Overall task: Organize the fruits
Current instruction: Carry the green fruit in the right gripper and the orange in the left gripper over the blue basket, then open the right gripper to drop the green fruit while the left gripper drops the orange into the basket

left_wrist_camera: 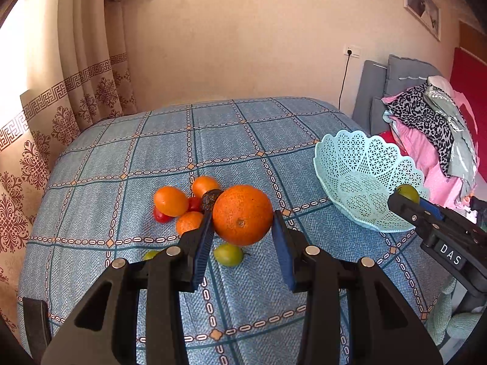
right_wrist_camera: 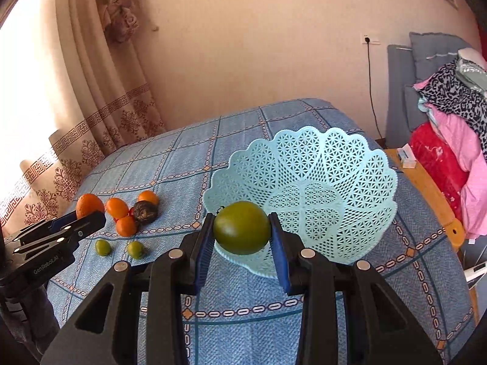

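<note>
My left gripper point(left_wrist_camera: 242, 228) is shut on a large orange point(left_wrist_camera: 242, 214) just above the blue checked cloth point(left_wrist_camera: 243, 140); from the right wrist it shows at far left point(right_wrist_camera: 91, 217). Behind it lie three small oranges point(left_wrist_camera: 170, 200), red cherry tomatoes point(left_wrist_camera: 161, 215) and a dark wrinkled fruit point(left_wrist_camera: 211, 197). Two small green fruits point(left_wrist_camera: 228, 254) lie nearer me. My right gripper point(right_wrist_camera: 242, 234) is shut on a green tomato point(right_wrist_camera: 242, 228), held over the near rim of the light blue lattice basket point(right_wrist_camera: 319, 152), whose inside holds nothing. In the left wrist view this gripper point(left_wrist_camera: 404, 200) sits at the basket's point(left_wrist_camera: 344, 152) right rim.
Patterned curtains point(left_wrist_camera: 61, 121) hang along the left. A pile of clothes point(right_wrist_camera: 450, 115) and grey cushions stand at the right. A wooden edge point(right_wrist_camera: 426, 188) with a small white box point(right_wrist_camera: 406, 156) runs beside the cloth's right side. A cable drops from a wall socket point(right_wrist_camera: 369, 40).
</note>
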### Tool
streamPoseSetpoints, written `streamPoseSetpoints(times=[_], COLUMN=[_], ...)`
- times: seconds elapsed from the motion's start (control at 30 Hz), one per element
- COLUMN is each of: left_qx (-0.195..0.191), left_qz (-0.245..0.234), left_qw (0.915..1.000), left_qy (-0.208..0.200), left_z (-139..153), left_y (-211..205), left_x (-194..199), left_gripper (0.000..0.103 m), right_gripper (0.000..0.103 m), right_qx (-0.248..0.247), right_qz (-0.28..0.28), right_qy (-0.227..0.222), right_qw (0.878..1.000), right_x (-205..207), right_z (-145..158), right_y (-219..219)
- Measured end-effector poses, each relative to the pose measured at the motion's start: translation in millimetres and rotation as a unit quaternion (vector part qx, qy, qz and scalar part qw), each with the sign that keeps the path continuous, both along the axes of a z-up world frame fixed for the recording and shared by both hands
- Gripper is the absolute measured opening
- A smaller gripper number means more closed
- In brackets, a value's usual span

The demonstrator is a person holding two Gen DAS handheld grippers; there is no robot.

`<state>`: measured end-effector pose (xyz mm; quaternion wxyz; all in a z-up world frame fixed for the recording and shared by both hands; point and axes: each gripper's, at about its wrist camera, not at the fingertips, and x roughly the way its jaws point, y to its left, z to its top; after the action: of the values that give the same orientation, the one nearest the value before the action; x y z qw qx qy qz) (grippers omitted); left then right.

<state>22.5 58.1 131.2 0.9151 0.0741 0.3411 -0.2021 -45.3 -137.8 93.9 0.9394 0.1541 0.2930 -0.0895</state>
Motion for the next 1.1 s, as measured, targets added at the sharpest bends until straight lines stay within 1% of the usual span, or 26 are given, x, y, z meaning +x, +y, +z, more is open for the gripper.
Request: streamPoseSetpoints(times=[0.1,0.17,0.27,0.43,0.67,0.83,1.0,1.03,1.07,1.1], left_qx=[0.002,0.001,-0.003,-0.003,0.007,0.005,0.007,0.008,0.006,0.006], left_qz=[-0.019,-0.033,-0.052,-0.084,-0.123,-0.138,-0.14,-0.142,-0.142,-0.139], left_qw=[0.9998,0.9995,0.9986,0.9964,0.9923,0.9899,0.9892,0.9889,0.9887,0.9893], left_qy=[0.001,0.005,0.007,0.015,0.014,0.031,0.041,0.044,0.046,0.044], left_z=[1,1,2,1,-3,-13,-22,-23,-24,-25], left_y=[-21,-32,-50,-78,-111,-127,-137,-138,-138,-137], left_x=[0,2,3,6,5,10,13,13,14,14], left_gripper=[0.04,0.04,0.04,0.04,0.04,0.04,0.04,0.042,0.052,0.056], right_gripper=[0.035,0.035,0.035,0.035,0.035,0.036,0.036,0.036,0.04,0.043], right_qx=[-0.009,-0.003,-0.016,-0.013,-0.01,-0.009,-0.011,-0.011,-0.011,-0.011], right_qz=[-0.033,-0.046,-0.065,-0.069,-0.079,-0.083,-0.09,-0.091,-0.093,-0.098], right_qy=[0.002,0.003,0.007,0.012,0.015,0.017,0.015,0.014,0.014,0.015], right_qw=[0.999,0.999,0.998,0.997,0.997,0.996,0.996,0.996,0.995,0.995], right_x=[-1,-1,0,4,3,2,1,1,1,0], right_z=[-3,-5,-7,-12,-14,-15,-15,-15,-15,-15], right_y=[-18,-30,-39,-47,-54,-58,-59,-59,-60,-61])
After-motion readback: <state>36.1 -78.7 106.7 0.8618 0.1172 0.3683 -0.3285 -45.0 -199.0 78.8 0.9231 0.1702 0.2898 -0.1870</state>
